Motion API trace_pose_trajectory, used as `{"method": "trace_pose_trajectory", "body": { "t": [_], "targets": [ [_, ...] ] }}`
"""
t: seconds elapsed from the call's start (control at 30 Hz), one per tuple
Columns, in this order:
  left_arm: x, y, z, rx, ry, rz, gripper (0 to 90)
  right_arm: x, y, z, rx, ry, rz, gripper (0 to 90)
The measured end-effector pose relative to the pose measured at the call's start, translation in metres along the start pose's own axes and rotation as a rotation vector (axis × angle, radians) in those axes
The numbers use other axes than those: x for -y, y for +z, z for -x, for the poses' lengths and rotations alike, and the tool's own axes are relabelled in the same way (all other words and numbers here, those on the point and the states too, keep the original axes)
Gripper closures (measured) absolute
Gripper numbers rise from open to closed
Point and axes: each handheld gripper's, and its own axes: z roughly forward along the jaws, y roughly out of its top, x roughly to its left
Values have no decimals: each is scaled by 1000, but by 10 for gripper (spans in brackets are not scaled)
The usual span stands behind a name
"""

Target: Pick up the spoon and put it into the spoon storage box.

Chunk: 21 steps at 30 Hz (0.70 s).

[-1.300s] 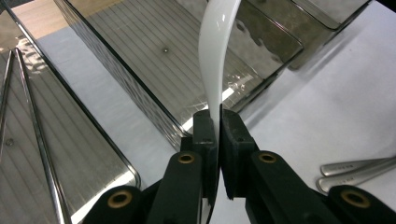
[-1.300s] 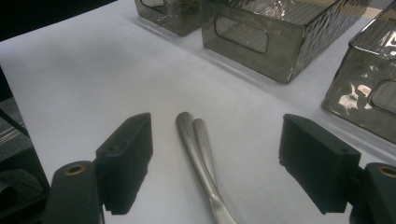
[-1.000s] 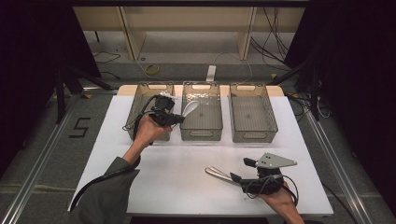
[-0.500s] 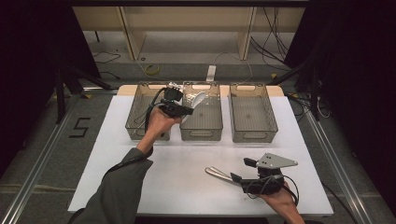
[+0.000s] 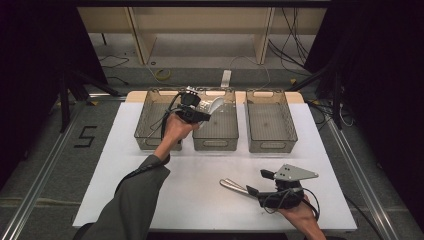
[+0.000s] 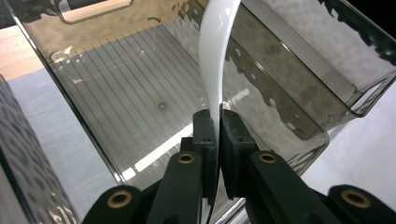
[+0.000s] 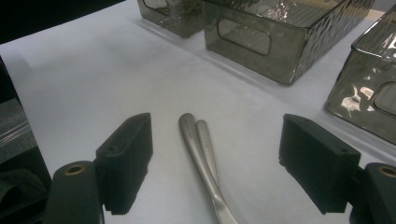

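Three clear bins [image 5: 271, 120] in a row on the white table [image 5: 190, 180], each showing a bare floor. Left gripper [image 6: 217, 133] pinching one white spoon [image 6: 215, 56] above the middle bin [image 6: 140, 93]. Right gripper [image 7: 215, 158] with jaws wide apart around two metal handles [image 7: 198, 140] lying together on the table.

We note a white plastic spoon [image 6: 215, 56] between black jaws, a smoky translucent middle bin [image 6: 116, 93] with a ribbed floor and rippled walls, silver metal utensil handles [image 7: 198, 149], and a white table mat [image 5: 200, 185].
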Motion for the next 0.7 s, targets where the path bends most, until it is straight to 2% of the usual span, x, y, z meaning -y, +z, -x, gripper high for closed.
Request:
{"method": "trace_pose_trajectory", "body": {
  "t": [0.13, 0.5, 0.7],
  "targets": [
    [1, 6, -2, -10, -8, -5, 849, 0, 0, 0, 1, -2, 0, 267],
    [9, 17, -5, -2, -32, -14, 845, 0, 0, 0, -1, -2, -1, 267],
    [11, 22, -7, -1, -40, -39, 842, 0, 0, 0, -2, -2, -1, 267]
  ]
}}
